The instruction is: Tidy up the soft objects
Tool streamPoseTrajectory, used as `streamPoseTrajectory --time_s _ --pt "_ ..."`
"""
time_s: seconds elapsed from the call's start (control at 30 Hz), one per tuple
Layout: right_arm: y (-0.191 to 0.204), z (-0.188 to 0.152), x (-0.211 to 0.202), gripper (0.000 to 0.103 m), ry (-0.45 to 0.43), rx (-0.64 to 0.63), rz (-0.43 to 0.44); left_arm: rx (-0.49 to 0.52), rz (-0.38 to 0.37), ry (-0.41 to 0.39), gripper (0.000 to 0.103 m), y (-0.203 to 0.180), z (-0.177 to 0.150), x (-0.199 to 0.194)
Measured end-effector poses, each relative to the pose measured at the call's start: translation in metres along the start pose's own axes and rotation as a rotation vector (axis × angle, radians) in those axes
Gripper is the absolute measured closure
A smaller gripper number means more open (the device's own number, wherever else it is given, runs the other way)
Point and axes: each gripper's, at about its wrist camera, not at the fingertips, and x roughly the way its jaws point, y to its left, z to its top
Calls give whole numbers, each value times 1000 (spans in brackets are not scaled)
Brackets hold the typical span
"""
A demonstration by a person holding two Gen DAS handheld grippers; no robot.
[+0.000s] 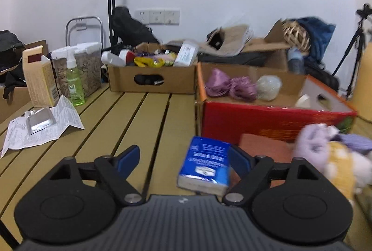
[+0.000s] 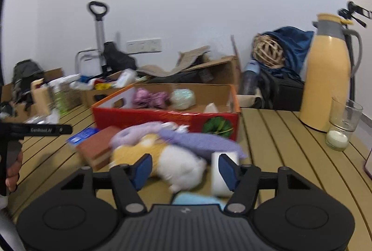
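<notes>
Left gripper (image 1: 183, 161): gaping open, gripping nothing; blue tissue pack (image 1: 205, 168) is lying against its right finger, in front of the red box (image 1: 267, 119).
Right gripper (image 2: 183, 170): jaws apart, unclamped, framing the plush toy (image 2: 162, 158) that is lying before the red box (image 2: 162, 119); white block (image 2: 222, 173) is sitting beside its right finger.

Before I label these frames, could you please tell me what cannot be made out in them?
- Plush toy: both views, motion blur; its shape and face are unreadable.
- Blue packet: left wrist view, print too blurred to read; the left gripper hides its near end.
- Light blue thing: right wrist view, mostly hidden behind the right gripper.
- Red box: its near floor is hidden by its wall.
</notes>
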Motion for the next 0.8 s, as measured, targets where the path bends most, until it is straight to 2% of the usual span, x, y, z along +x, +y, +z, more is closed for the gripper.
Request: streamPoseTrajectory --time_s 0.13,0.2,0.3,0.37,0.43,0.47,0.57,0.7,0.8 --pt "-19 2 26 43 27 28 -54 22 -18 48 21 -6 -5 24" --pt "-28 0 37 58 45 51 -64 1 -67 62 22 -5 -6 26" --pt "-43 -5 48 67 63 127 -17 0 -81 96 25 -5 -7 32" --pt "-52 -8 54 69 72 164 -22 -23 -101 125 30 -2 -7 37" --pt "-58 -11 55 70 75 184 -38 -41 -99 139 44 0 -7 40" --pt "-62 -12 55 69 73 201 -39 -38 -88 135 45 -1 -7 39" --pt "-70 -15 54 60 66 234 -51 -21 -95 133 40 -4 -6 39" --pt "-68 -14 50 59 46 185 -101 -19 -84 136 37 -6 -5 40" --pt "-68 -13 45 59 34 166 -143 -8 -25 94 31 -8 -4 32"
